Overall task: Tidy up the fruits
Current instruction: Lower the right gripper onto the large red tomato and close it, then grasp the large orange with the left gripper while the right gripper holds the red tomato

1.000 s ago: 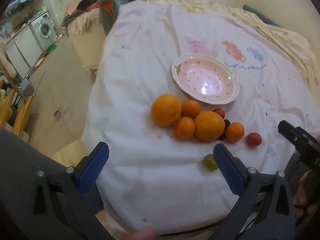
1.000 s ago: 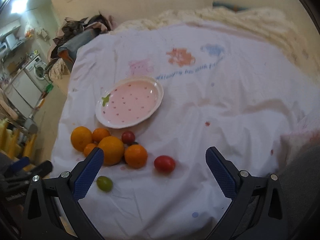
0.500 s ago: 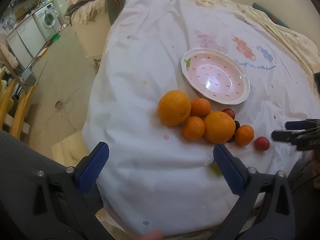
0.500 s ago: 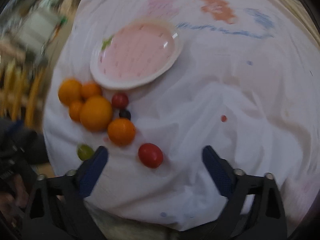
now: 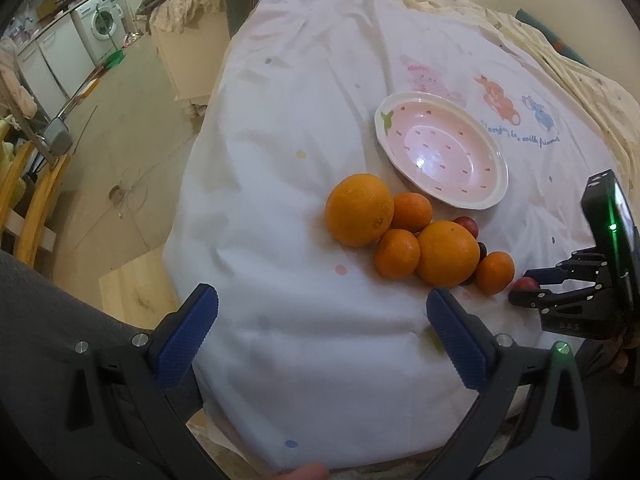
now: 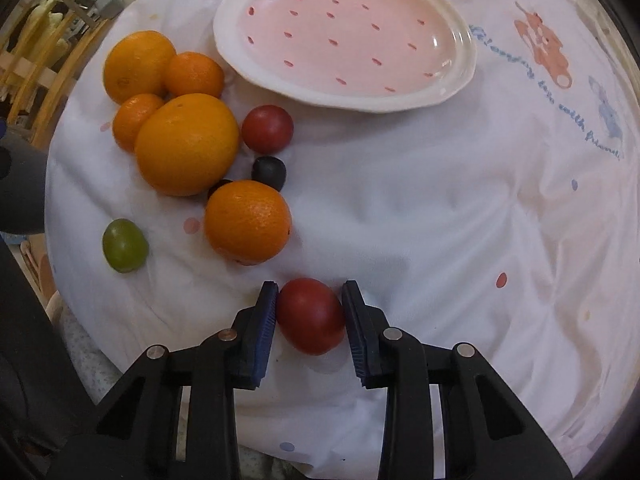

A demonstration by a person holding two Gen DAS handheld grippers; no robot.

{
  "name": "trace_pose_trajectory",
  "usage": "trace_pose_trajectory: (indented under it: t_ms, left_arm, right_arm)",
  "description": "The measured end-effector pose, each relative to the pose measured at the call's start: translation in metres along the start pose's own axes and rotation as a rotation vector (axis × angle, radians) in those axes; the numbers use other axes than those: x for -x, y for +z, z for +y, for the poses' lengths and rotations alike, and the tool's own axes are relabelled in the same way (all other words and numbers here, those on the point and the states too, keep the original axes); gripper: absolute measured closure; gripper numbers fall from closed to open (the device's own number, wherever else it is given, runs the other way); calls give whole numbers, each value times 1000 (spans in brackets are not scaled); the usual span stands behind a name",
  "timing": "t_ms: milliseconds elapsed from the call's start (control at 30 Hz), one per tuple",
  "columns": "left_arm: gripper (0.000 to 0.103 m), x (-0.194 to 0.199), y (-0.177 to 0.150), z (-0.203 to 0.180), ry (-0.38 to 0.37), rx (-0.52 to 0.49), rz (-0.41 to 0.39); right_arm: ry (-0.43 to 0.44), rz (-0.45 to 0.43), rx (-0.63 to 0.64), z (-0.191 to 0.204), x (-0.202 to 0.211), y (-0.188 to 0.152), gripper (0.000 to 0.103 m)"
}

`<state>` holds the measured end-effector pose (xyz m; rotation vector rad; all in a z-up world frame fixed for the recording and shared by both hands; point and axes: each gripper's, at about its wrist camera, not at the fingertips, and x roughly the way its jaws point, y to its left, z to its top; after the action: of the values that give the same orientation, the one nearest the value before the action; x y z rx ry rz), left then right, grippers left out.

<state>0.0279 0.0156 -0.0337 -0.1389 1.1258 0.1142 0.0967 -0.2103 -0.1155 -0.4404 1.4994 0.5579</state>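
Observation:
My right gripper (image 6: 309, 311) is shut on a red tomato (image 6: 311, 315) that rests on the white cloth (image 6: 420, 216); it also shows in the left wrist view (image 5: 524, 292). Several oranges lie in a cluster (image 6: 186, 142) (image 5: 359, 209) beside a pink strawberry-pattern plate (image 6: 448, 84) (image 5: 492, 196), which is empty. A second red tomato (image 6: 267, 128), a dark grape (image 6: 269, 172) and a green grape (image 6: 125, 245) lie near the oranges. My left gripper (image 5: 320, 336) is open and empty above the cloth's near edge.
The cloth-covered table drops off at the left to a bare floor (image 5: 100, 140). A washing machine (image 5: 100, 20) and cabinets stand far left. A wooden chair frame (image 5: 36, 200) is at the left edge. Rumpled bedding (image 5: 580, 72) lies behind the table.
My right gripper has come down to the cloth and closed around the red tomato. The left gripper has shifted slightly, staying open.

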Motion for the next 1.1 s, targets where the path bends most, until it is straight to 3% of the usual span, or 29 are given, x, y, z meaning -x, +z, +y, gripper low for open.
trace_pose_trajectory:
  t_ms: [133, 367, 533, 667, 800, 867, 933, 1000, 1033, 1100]
  left_arm:
    - [0, 0, 0, -2, 6, -12, 6]
    - [0, -4, 6, 0, -1, 4, 62]
    - [0, -12, 27, -2, 2, 4, 97]
    - [0, -33, 47, -3, -11, 14, 175]
    - [1, -69, 64, -13, -17, -53, 286]
    - [10, -77, 69, -14, -25, -44, 289]
    - [11, -83, 72, -18, -24, -62, 288]
    - [21, -88, 74, -24, -30, -79, 286]
    - [26, -91, 74, -27, -37, -87, 289]
    - [49, -96, 73, -30, -38, -98, 290]
  right_arm:
    - [39, -72, -47, 0, 29, -3, 69]
    - [198, -376, -338, -18, 93, -26, 69]
    - [218, -423, -417, -33, 79, -33, 69]
    - [226, -429, -468, -42, 72, -39, 69]
    - [222, -430, -474, -45, 67, -36, 69]
    - [217, -426, -472, -44, 65, -34, 69]
    - [220, -425, -476, -45, 65, -33, 69]
    - [225, -426, -480, -47, 64, -32, 69]
    - [225, -426, -482, -47, 64, -32, 69]
    - [223, -421, -480, -47, 63, -30, 69]
